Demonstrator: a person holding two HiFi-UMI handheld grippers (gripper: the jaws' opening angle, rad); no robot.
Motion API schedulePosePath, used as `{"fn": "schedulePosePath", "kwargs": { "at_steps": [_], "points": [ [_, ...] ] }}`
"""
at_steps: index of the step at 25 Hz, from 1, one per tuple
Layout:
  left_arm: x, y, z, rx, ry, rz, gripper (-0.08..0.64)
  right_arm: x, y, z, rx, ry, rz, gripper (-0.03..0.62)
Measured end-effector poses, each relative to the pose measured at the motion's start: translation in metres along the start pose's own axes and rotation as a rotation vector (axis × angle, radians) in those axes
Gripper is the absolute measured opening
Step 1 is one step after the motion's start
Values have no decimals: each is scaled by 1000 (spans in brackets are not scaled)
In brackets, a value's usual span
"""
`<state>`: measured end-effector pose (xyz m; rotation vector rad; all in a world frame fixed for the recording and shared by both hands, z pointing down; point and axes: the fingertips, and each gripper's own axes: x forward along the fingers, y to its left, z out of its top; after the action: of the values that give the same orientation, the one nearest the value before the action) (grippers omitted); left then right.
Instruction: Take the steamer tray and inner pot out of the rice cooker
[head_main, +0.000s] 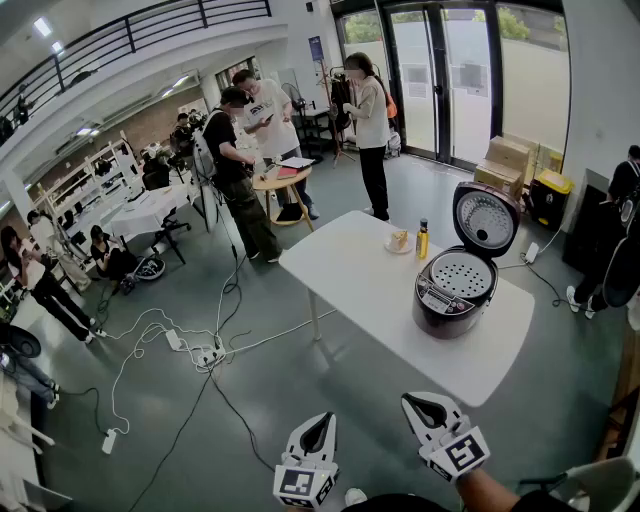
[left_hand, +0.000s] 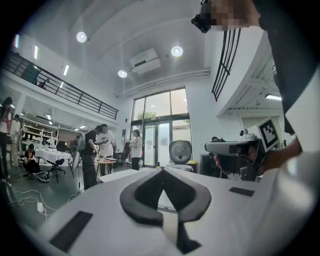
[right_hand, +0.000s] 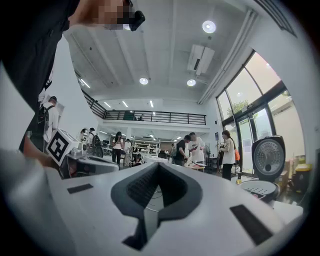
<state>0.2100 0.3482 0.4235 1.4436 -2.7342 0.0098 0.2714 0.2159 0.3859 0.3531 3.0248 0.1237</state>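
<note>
Overall, a white table (head_main: 360, 280) stands in an open hall, and the rice cooker (head_main: 447, 300) sits near its right end with its lid (head_main: 487, 220) hinged upright, so the cavity is open from above. Inside it, the inner pot cannot be seen, because the steamer tray (head_main: 461, 274) lies across the mouth as a pale disc pierced with small holes. Judged by its thin, perforated form, the tray is probably light and stiff, and it should lift straight up by a pinch on its rim; the holed floor offers no purchase. Presumably the pot below is heavier, rigid and smooth-walled, so a narrow pinch may slip. It is best taken at the rim, one claw on each side, with the body steadied if it starts to rise too. Beside the cooker, and apart from it, stand a small bottle (head_main: 422, 240) and a dish (head_main: 399, 241). Nearest the viewer, the left gripper (left_hand: 161, 172) and right gripper (right_hand: 159, 166) are held level and side by side, well short of the table. Each is clenched on nothing, with only air in the hollow between its pads.
</note>
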Motion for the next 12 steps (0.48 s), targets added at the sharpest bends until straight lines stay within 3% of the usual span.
{"fn": "schedulePosePath", "kwargs": {
  "at_steps": [12],
  "points": [
    [-12,-18,-2,14,12,2,-3,-14,6,2,-28,-5,8,-3]
  ]
}}
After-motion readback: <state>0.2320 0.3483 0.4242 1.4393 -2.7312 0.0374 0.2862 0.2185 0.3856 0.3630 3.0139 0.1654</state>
